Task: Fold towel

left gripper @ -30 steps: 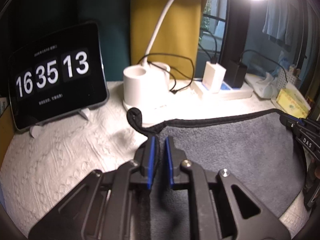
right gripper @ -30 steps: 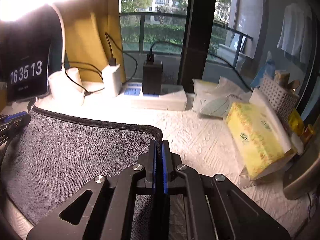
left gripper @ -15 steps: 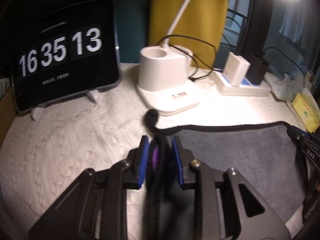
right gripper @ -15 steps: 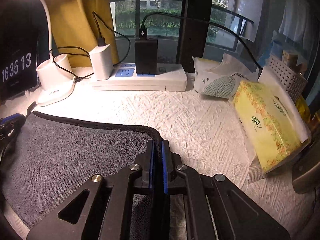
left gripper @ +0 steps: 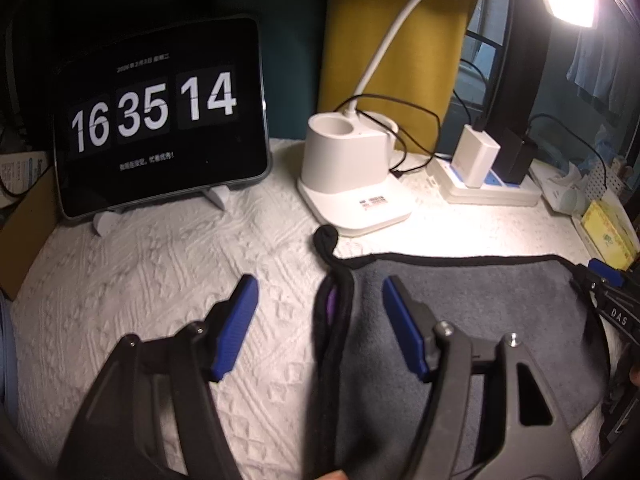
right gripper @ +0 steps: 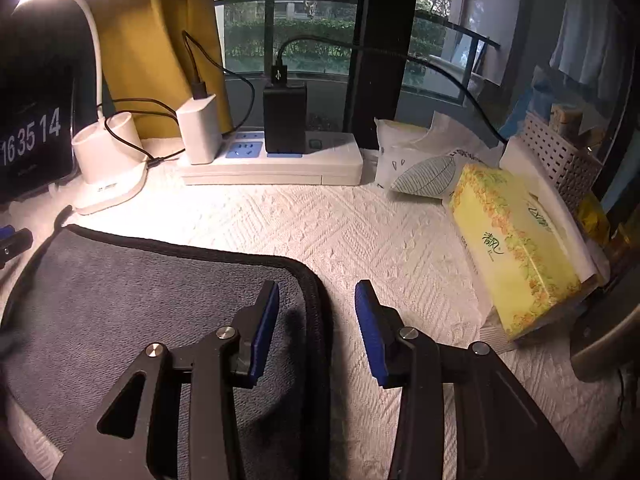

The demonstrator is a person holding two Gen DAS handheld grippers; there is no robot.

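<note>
A grey towel [left gripper: 472, 304] with a black hem lies flat on the white quilted cloth; it also shows in the right wrist view [right gripper: 140, 288]. My left gripper [left gripper: 318, 300] is open, its blue pads either side of the towel's left hem, which lies loose between them with a black loop [left gripper: 326, 238] beyond. My right gripper [right gripper: 316, 304] is open, straddling the towel's right hem at the far right corner. Neither holds the towel. The right gripper's tip [left gripper: 604, 280] shows at the left view's right edge.
A tablet clock [left gripper: 160, 116] stands at the back left. A white lamp base [left gripper: 352, 176] and a power strip with chargers [right gripper: 272, 160] stand behind the towel. A yellow tissue pack [right gripper: 512, 248] and a white basket [right gripper: 560, 160] lie to the right.
Both grippers were shut on the towel's hems and have opened, letting the towel go. The towel now lies flat; both grippers have drawn back slightly.
</note>
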